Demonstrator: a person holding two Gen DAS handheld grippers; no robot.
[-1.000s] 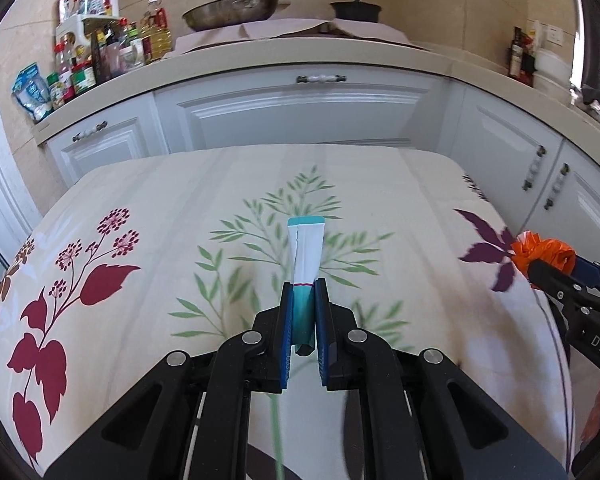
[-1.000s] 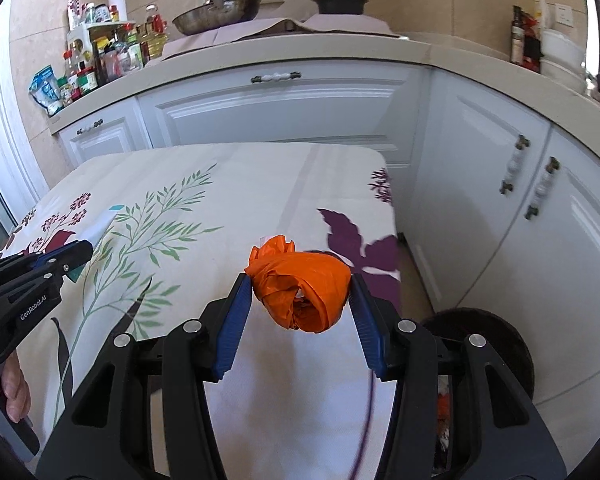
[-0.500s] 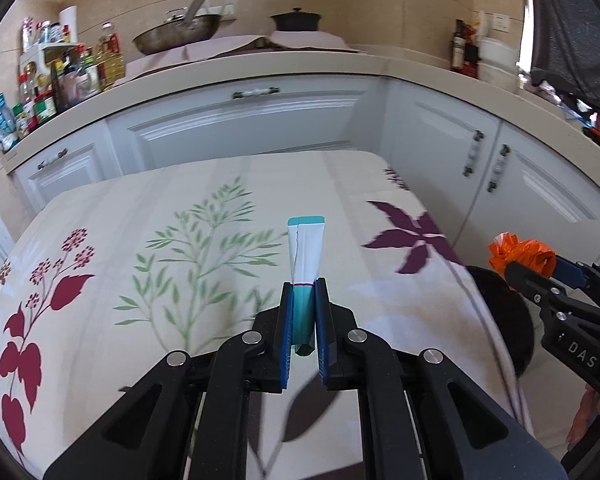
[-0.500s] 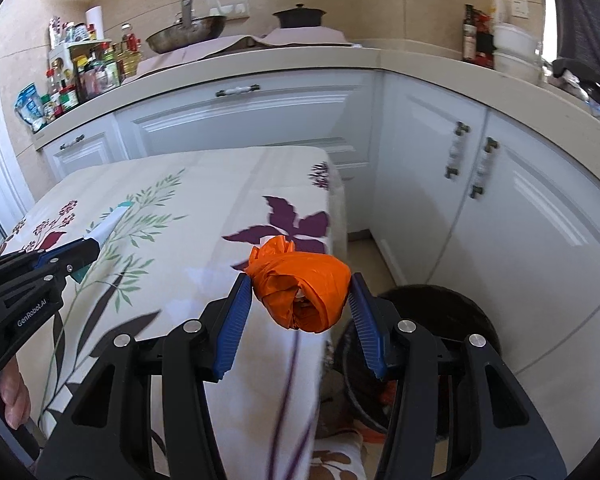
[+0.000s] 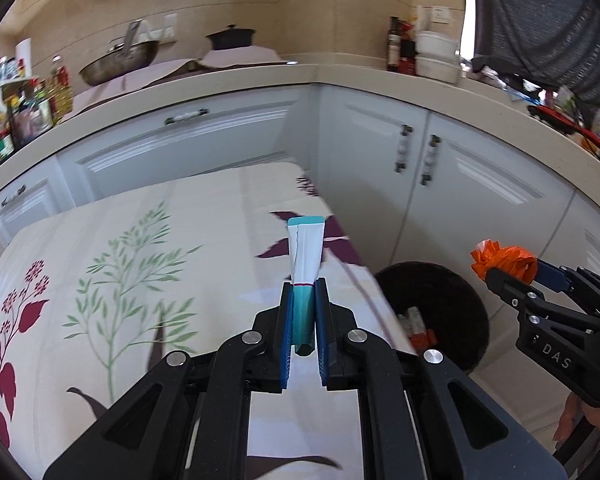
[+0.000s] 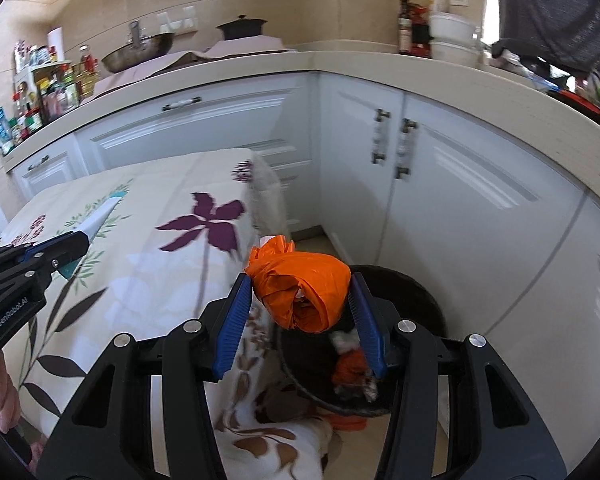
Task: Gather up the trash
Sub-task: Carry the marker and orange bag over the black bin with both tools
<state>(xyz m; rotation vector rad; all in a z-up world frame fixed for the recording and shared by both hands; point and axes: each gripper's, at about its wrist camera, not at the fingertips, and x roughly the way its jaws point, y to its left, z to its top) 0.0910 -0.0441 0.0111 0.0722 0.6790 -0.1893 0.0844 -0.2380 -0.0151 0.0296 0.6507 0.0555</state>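
Observation:
My left gripper point(image 5: 303, 300) is shut on a white and teal tube point(image 5: 306, 252) and holds it upright over the right edge of the table. The tube also shows in the right wrist view point(image 6: 100, 216). My right gripper point(image 6: 300, 296) is shut on a crumpled orange plastic bag point(image 6: 300, 284) and holds it above the black trash bin point(image 6: 420, 292). The bag point(image 5: 504, 260) and the bin point(image 5: 432, 280) also show in the left wrist view. The bin holds several pieces of trash point(image 6: 352, 364).
The table wears a floral cloth point(image 5: 140, 264) that hangs to the floor point(image 6: 260, 360). White cabinets point(image 6: 440, 184) stand close behind the bin. The counter point(image 5: 260, 76) carries a pan, a pot and bottles.
Both grippers have swung right, off the table toward the bin. The orange bag now hangs over the bin, and the tube is over the table's right edge.

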